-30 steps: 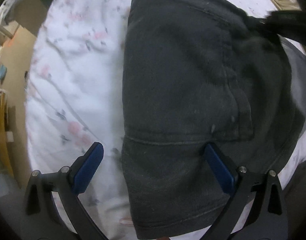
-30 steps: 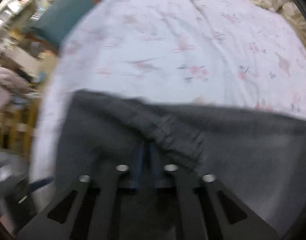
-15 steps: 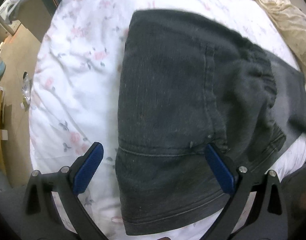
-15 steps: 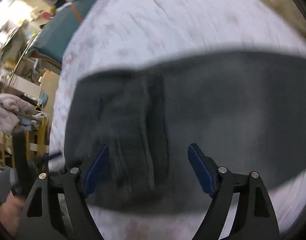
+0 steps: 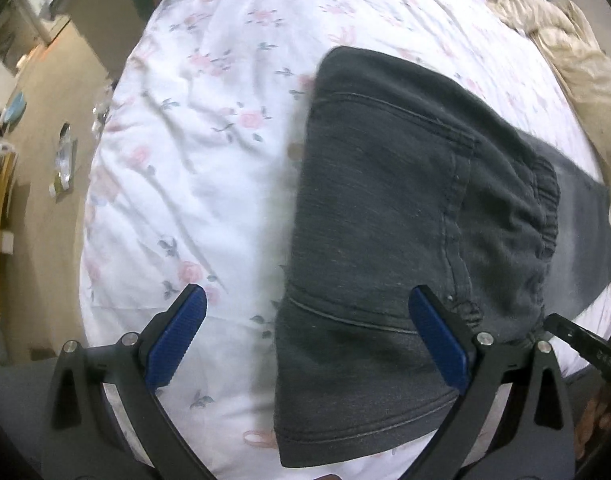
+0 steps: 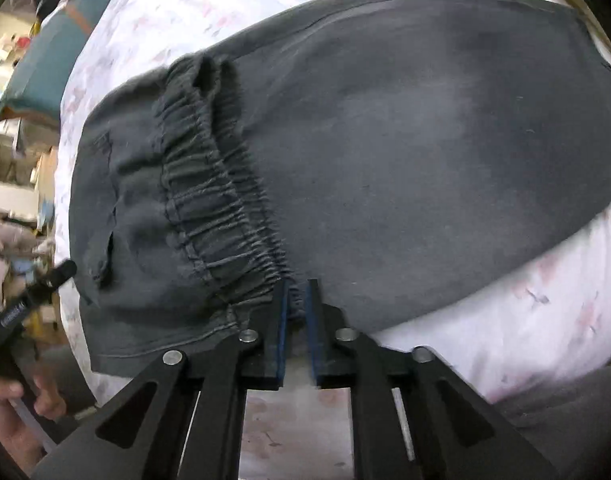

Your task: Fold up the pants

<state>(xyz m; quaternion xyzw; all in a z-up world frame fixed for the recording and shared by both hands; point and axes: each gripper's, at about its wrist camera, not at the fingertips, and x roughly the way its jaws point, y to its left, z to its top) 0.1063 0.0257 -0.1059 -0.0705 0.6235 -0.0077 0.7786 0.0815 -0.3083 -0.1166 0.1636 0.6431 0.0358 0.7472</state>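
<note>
The right hand-held gripper (image 6: 296, 292) has drawn its blue pads nearly together on the gathered waistband (image 6: 221, 184) of the pants (image 6: 405, 152), pinching the elastic edge at the near side of the bed; half a second ago the same pads stood wide apart above the cloth, and a second ago they were closed on it. The left hand-held gripper (image 5: 305, 332) is spread wide with nothing between its pads, as it was in both earlier frames, hovering over the near hem of the folded garment.

The bed (image 5: 193, 152), under a white sheet printed with pink flowers, carries everything. The pants, dark grey, lie folded over themselves along the bed's near edge, toward its right side in the left wrist view. Over the last second the left camera has pulled back, so more bare sheet now shows on the left of the garment and beyond its far fold. The upper layer, with its stitched pocket seam (image 5: 453, 208), lies flat, and the paler lower layer (image 5: 585, 216) sticks out beyond the waistband to the right.

A crumpled beige blanket (image 5: 565, 52) sits at the bed's far right corner, well apart from the pants. In the right wrist view a teal cushion (image 6: 45, 60) lies off the bed's far left edge, and part of the left tool's black body (image 6: 29, 296) shows at the left margin.
</note>
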